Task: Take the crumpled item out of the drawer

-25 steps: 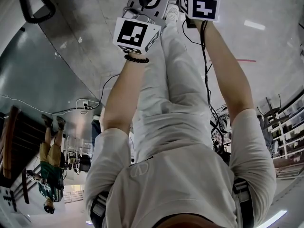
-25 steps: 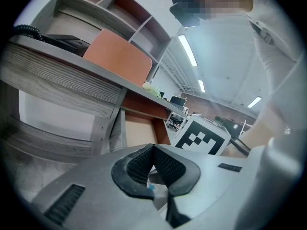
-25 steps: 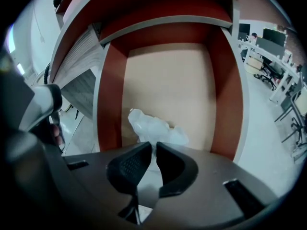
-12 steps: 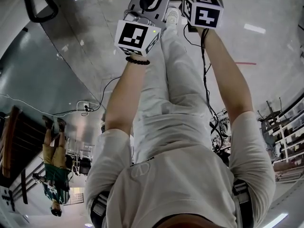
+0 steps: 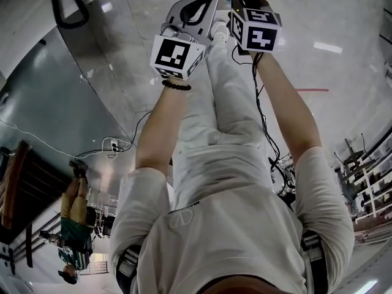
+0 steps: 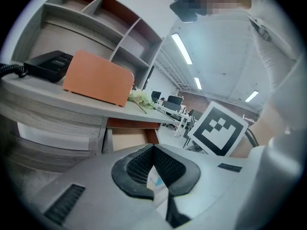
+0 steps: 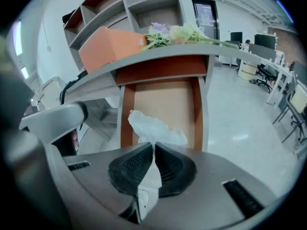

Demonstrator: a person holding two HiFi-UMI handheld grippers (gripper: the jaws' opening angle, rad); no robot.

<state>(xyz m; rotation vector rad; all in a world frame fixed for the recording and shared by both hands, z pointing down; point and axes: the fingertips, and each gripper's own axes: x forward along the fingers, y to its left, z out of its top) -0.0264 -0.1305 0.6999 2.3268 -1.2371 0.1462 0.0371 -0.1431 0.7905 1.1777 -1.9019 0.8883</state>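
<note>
The crumpled white item (image 7: 152, 127) hangs pinched in my right gripper (image 7: 154, 145), above the open wooden drawer (image 7: 165, 109) under the desk top. The jaws have squeezed a little tighter on it over the last second. My left gripper (image 6: 153, 147) is shut with nothing between its pads; it hangs level before the same drawer (image 6: 127, 138). In the head view only the two marker cubes show, the left one (image 5: 176, 55) and the right one (image 5: 260, 32), at the ends of the person's arms.
On the curved desk stand an orange box (image 7: 108, 47), a black telephone (image 6: 50, 63) and a bunch of flowers (image 7: 177, 32). Open shelves (image 7: 144, 4) rise behind. Office desks and chairs stand far off on the floor to the right.
In the head view both marker cubes have drawn nearer to the person's body, the right one more than the left. The view itself has tilted slightly.
</note>
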